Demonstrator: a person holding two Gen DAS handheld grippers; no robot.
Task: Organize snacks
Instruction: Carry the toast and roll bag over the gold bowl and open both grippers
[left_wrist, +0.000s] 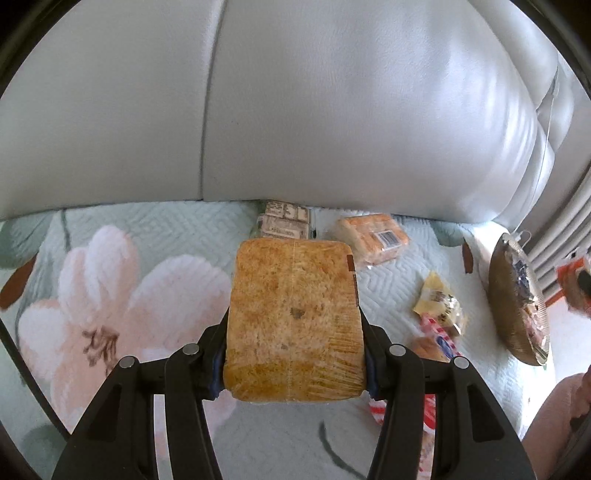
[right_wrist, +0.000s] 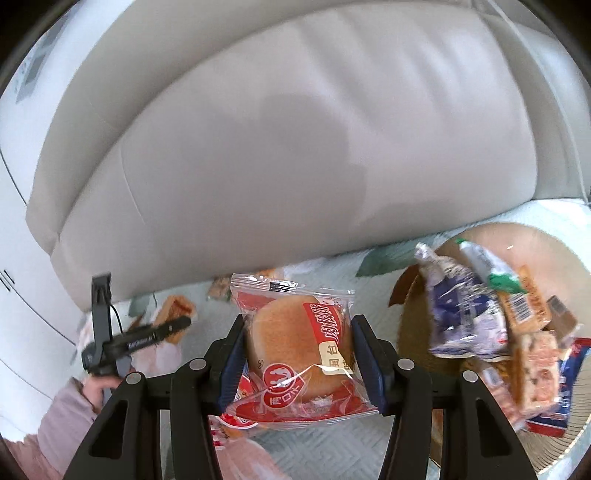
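Observation:
My left gripper (left_wrist: 295, 347) is shut on a wrapped loaf of sliced bread (left_wrist: 293, 314) and holds it above the flowered sofa cover (left_wrist: 110, 295). My right gripper (right_wrist: 297, 350) is shut on a round bun in a clear and red wrapper (right_wrist: 295, 339), held above the seat just left of a round woven tray (right_wrist: 417, 332) that holds several snack packets (right_wrist: 465, 314). The tray also shows at the right of the left wrist view (left_wrist: 513, 310). The left gripper (right_wrist: 155, 332) with its bread shows at the left of the right wrist view.
On the seat lie an orange packet (left_wrist: 373, 236), a brown labelled pack (left_wrist: 284, 221) against the backrest, a yellow packet (left_wrist: 439, 299) and red-striped wrappers (left_wrist: 436, 336). The grey leather backrest (left_wrist: 295, 110) rises close behind. My knee (left_wrist: 554, 424) is at lower right.

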